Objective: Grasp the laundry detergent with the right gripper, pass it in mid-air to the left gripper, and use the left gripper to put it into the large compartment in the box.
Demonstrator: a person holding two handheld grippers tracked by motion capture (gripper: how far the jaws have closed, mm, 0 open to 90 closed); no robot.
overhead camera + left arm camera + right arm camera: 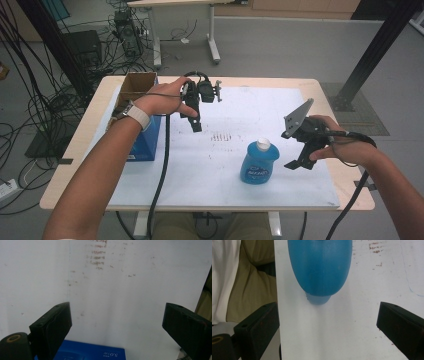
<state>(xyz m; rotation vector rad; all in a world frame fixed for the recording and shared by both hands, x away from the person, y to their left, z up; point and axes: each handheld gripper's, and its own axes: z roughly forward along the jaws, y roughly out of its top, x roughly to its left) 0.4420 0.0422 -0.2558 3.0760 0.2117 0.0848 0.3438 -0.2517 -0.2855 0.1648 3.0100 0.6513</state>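
Note:
A blue plastic bottle [259, 161] with a white cap stands upright on the white mat, front and centre-right. Its blue body [320, 267] rises ahead of my right gripper's wide-apart jaws. My right gripper [298, 163] hovers just right of the bottle, open, not touching it. My left gripper [195, 122] is held above the mat left of centre, pointing down, open with nothing between its jaws. Below it in the left gripper view lies the top of a blue box [87, 353].
A blue box [145, 140] lies at the table's left side, with an open cardboard box [135, 87] behind it. The white mat [250, 107] has reddish smudges near its middle. Cables and table legs stand on the floor beyond.

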